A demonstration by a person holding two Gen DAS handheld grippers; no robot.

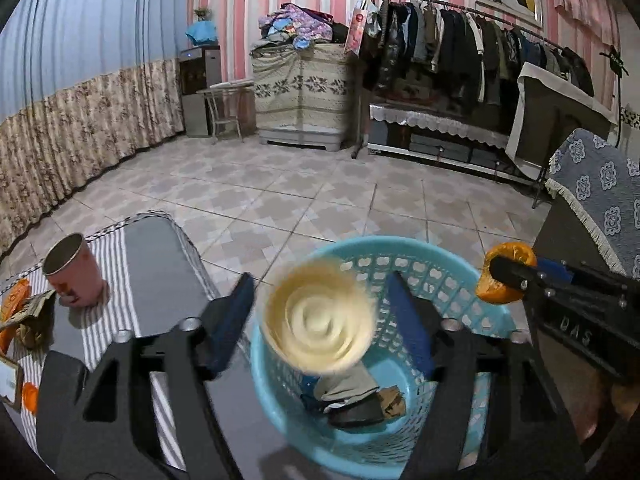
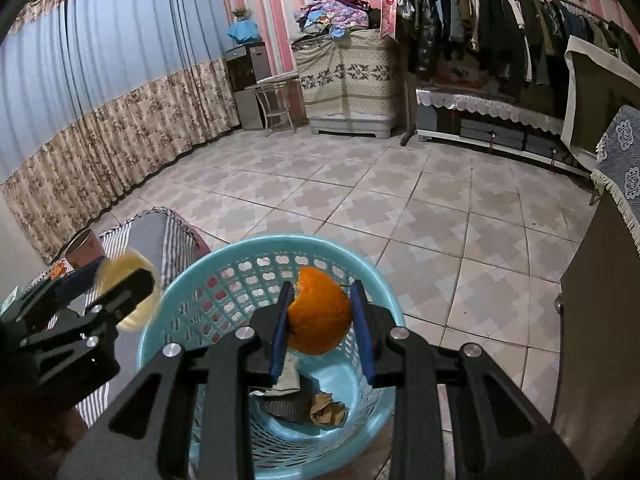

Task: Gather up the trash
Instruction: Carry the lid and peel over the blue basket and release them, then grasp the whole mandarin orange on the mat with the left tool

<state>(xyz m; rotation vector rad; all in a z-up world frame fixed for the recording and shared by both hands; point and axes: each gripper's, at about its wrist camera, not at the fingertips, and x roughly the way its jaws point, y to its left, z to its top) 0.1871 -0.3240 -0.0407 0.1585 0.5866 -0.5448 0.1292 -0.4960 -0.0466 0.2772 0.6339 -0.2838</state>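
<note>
Fingers of the left gripper stand released around a blurred paper cup dropping into the perforated blue plastic basket; the right gripper clenches a curved orange peel above it. Crumpled scraps already lie inside; a pink cup and wrappers remain on the striped tabletop.

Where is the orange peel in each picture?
Left wrist view: the orange peel sits at the right edge, clamped in the right gripper, beside the basket's rim.
Right wrist view: it is in the middle, between the blue pads, right above the basket.
Shared landmark: the light blue plastic basket, which is at the bottom of both pictures.
</note>
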